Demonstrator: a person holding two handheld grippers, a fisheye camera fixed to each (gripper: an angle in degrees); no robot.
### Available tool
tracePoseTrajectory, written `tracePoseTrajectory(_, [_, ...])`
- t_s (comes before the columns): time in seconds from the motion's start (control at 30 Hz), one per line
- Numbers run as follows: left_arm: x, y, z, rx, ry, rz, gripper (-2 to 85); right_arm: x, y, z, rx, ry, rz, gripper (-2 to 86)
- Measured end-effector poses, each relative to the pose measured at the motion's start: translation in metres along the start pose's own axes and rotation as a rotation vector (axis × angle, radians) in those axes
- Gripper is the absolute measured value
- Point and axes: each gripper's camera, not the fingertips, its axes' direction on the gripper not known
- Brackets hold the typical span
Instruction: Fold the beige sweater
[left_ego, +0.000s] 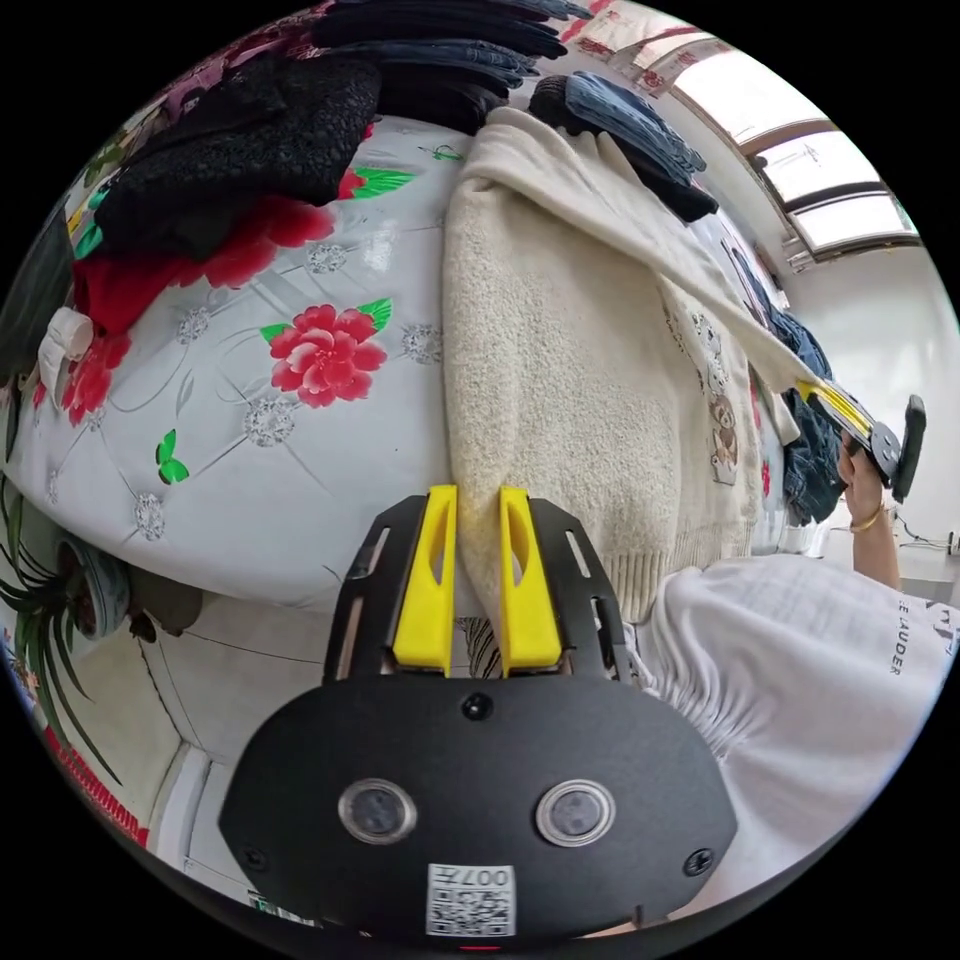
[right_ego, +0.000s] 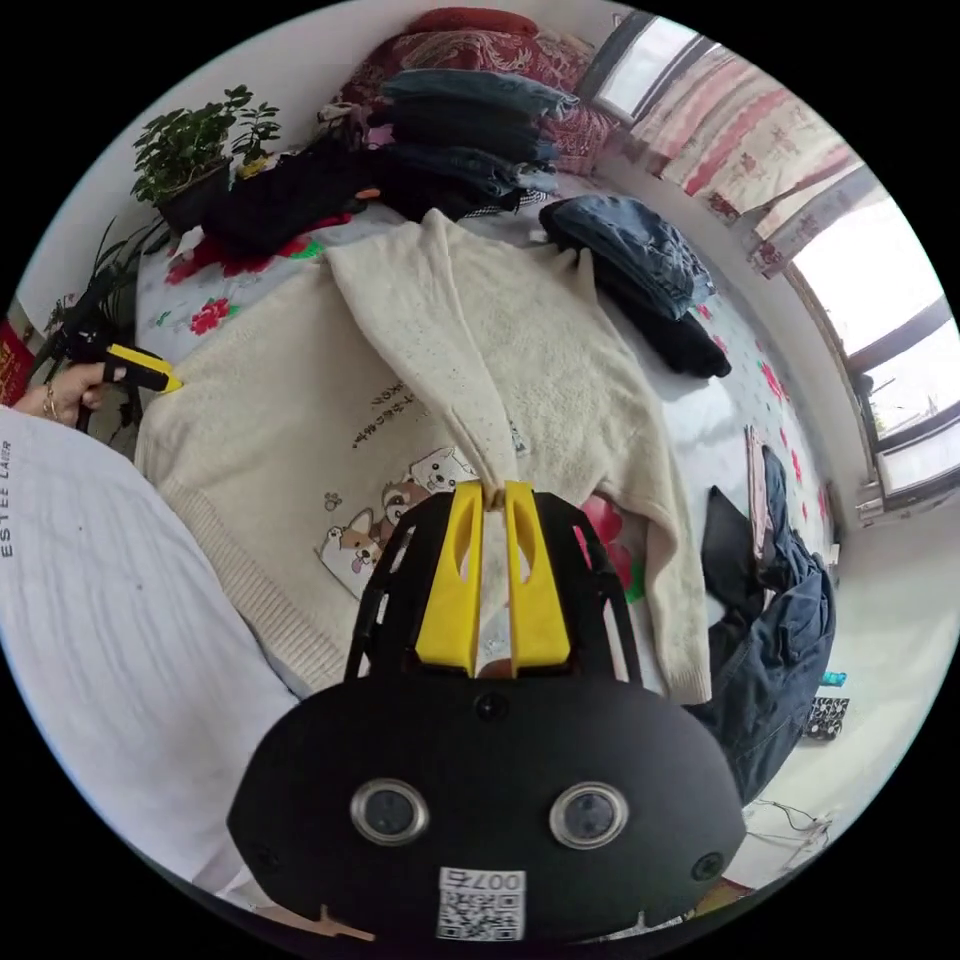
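The left gripper (left_ego: 478, 500) has its yellow jaws closed on the folded side edge of the cream knitted sweater (left_ego: 560, 380). The sweater (cartoon animals printed on its front) lies spread on the white bedspread with red flowers (left_ego: 250, 400). The right gripper (right_ego: 492, 490) clamps the sleeve cuff (right_ego: 490, 470), drawn across the sweater's front.

Folded jeans (right_ego: 470, 130), potted plant (right_ego: 190, 160), floral bedspread (left_ego: 250, 400), dark clothes (left_ego: 240, 150).
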Motion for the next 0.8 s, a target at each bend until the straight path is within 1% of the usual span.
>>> tracePoseTrajectory(0.03, [0.003,-0.003,0.001,-0.003,-0.015,0.010,7.3,0.005,0.008,0.003,-0.009,-0.015,0.021,5.2])
tracePoseTrajectory(0.13, [0.009,-0.010,0.004,-0.011,-0.040,0.032,7.8,0.023,0.040,0.026,-0.074,-0.185,0.120,7.1])
tracePoseTrajectory(0.2, [0.010,-0.013,0.005,-0.016,-0.038,0.039,9.3,0.031,0.066,0.031,-0.066,-0.284,0.219,9.1])
tracePoseTrajectory(0.27, [0.014,-0.015,0.004,-0.042,-0.047,0.073,11.2,0.041,0.090,0.033,-0.056,-0.333,0.330,10.2])
tracePoseTrajectory(0.3, [0.016,-0.015,0.003,-0.057,-0.072,0.089,11.6,0.049,0.107,0.034,-0.052,-0.370,0.407,10.7])
tracePoseTrajectory(0.37, [0.018,-0.015,0.000,-0.066,-0.085,0.109,11.5,0.056,0.131,0.039,-0.059,-0.429,0.483,11.0])
tracePoseTrajectory(0.43, [0.019,-0.015,0.002,-0.084,-0.092,0.107,9.5,0.051,0.144,0.049,-0.117,-0.481,0.468,11.1])
tracePoseTrajectory(0.47, [0.019,-0.016,0.004,-0.095,-0.097,0.107,8.7,0.041,0.145,0.050,-0.140,-0.468,0.406,11.3])
tracePoseTrajectory(0.5, [0.020,-0.019,0.009,-0.119,-0.109,0.116,7.1,0.031,0.142,0.043,-0.148,-0.390,0.331,11.3])
tracePoseTrajectory(0.57, [0.023,-0.024,0.011,-0.139,-0.141,0.151,6.2,0.024,0.134,0.040,-0.210,-0.311,0.210,11.3])
tracePoseTrajectory(0.63, [0.024,-0.033,0.012,-0.166,-0.182,0.173,5.8,0.045,0.133,0.031,-0.180,-0.328,0.209,11.1])
tracePoseTrajectory(0.73, [0.021,-0.038,0.006,-0.159,-0.173,0.143,5.8,0.135,0.152,0.014,-0.011,-0.381,0.486,11.0])
tracePoseTrajectory(0.8, [0.017,-0.037,0.002,-0.140,-0.152,0.101,5.6,0.226,0.187,0.010,0.141,-0.451,0.829,11.0])
